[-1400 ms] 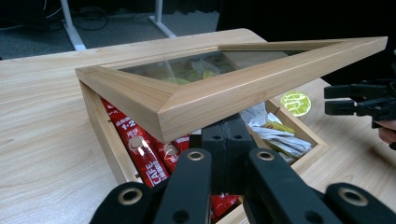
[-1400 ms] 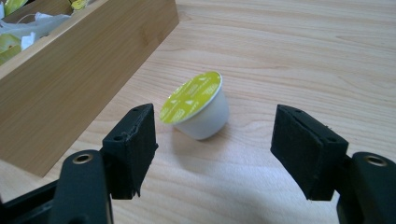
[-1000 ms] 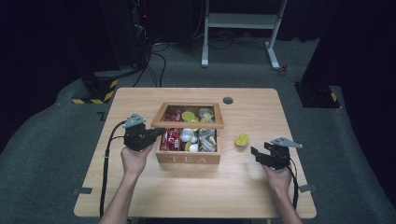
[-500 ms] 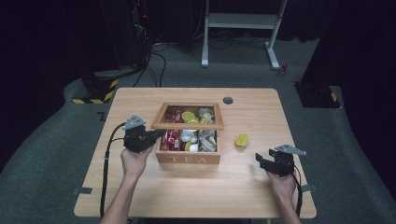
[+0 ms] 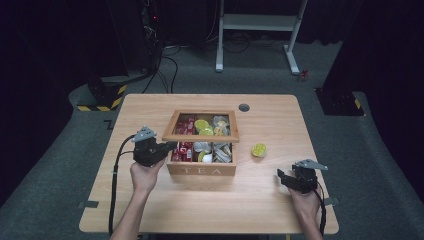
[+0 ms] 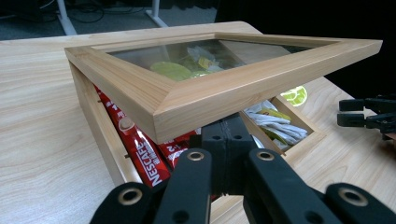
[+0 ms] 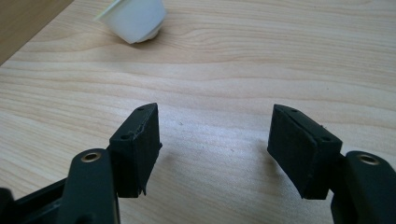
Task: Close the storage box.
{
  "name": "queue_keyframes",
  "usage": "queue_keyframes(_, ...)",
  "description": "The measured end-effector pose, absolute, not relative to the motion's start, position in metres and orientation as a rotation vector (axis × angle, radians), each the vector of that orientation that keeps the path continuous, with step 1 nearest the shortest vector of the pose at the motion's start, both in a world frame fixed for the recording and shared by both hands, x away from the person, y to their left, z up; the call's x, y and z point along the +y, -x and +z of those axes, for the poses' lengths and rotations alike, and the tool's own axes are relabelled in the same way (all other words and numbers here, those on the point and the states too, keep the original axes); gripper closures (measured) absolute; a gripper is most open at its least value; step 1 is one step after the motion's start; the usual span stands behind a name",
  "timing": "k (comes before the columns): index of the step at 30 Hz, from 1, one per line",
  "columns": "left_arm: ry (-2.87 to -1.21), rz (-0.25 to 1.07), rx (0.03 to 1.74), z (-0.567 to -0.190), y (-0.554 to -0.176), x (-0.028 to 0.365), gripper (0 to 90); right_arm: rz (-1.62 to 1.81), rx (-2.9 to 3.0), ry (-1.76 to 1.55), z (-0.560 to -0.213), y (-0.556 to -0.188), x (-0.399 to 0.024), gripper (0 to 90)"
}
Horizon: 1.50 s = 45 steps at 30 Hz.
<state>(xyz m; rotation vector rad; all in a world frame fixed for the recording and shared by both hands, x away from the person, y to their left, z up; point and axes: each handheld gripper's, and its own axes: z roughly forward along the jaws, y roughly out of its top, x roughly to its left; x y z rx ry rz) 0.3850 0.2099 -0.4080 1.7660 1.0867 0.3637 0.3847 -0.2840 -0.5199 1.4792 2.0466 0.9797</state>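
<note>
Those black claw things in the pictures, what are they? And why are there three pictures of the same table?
They are hand-held grippers: tongs with two black jaws that a person squeezes. One camera hangs above the table, and one rides on each gripper, so you get three views of one moment.

On the table stands a wooden tea box with a glass lid. Inside lie red coffee sticks, tea bags and small pods. One little pod with a green top sits alone on the table, to the right of the box.

The left hand-held gripper is at the box's left side, its closed jaws tucked under the lid's front edge, which sits tilted up. The right hand-held gripper holds nothing; its jaws are wide open just above the bare wood.
</note>
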Motion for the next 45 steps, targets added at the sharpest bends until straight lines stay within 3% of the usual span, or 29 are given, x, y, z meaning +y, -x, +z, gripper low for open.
queue_keyframes(45,-1.806,0.366,1.118,-0.450,-0.372,0.205,88.2,0.862,2.024,-1.485,-0.522,-0.384,-0.284,33.9)
